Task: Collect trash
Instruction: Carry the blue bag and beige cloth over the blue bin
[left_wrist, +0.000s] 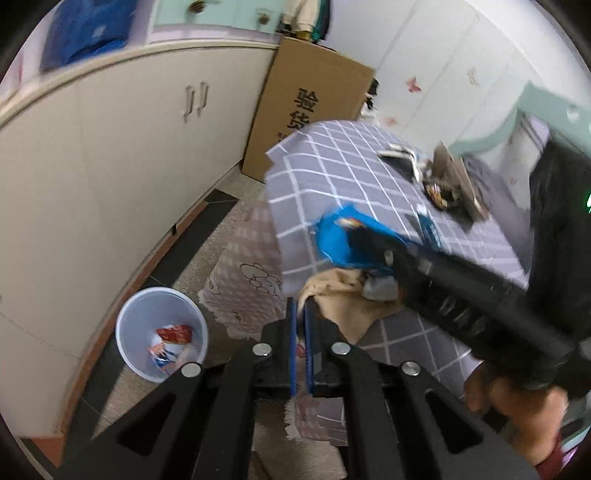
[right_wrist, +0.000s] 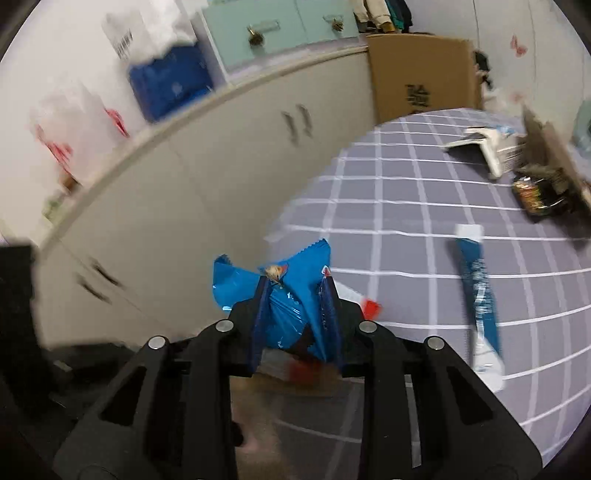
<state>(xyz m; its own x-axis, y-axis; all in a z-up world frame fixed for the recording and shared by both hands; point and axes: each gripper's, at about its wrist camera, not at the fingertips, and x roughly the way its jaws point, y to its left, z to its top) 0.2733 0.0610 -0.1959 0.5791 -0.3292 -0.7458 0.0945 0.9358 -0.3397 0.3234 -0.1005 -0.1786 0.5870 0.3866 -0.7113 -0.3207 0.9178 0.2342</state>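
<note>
My right gripper (right_wrist: 295, 286) is shut on a crumpled blue snack wrapper (right_wrist: 284, 317) and holds it off the left edge of the checked table (right_wrist: 406, 206). In the left wrist view the wrapper (left_wrist: 336, 240) hangs from the right gripper over the table's near corner. My left gripper (left_wrist: 301, 306) is shut and empty, above the floor. A white trash bin (left_wrist: 123, 332) stands on the floor at lower left, with red and white wrappers (left_wrist: 171, 345) inside. A blue and white wrapper (right_wrist: 478, 295) lies flat on the table.
White cabinets (left_wrist: 110, 166) run along the left. A cardboard box (left_wrist: 310, 107) stands behind the table. A dark jar (right_wrist: 535, 194) and a white box (right_wrist: 491, 147) sit at the table's far side. A beige cloth (left_wrist: 343, 302) hangs below the table.
</note>
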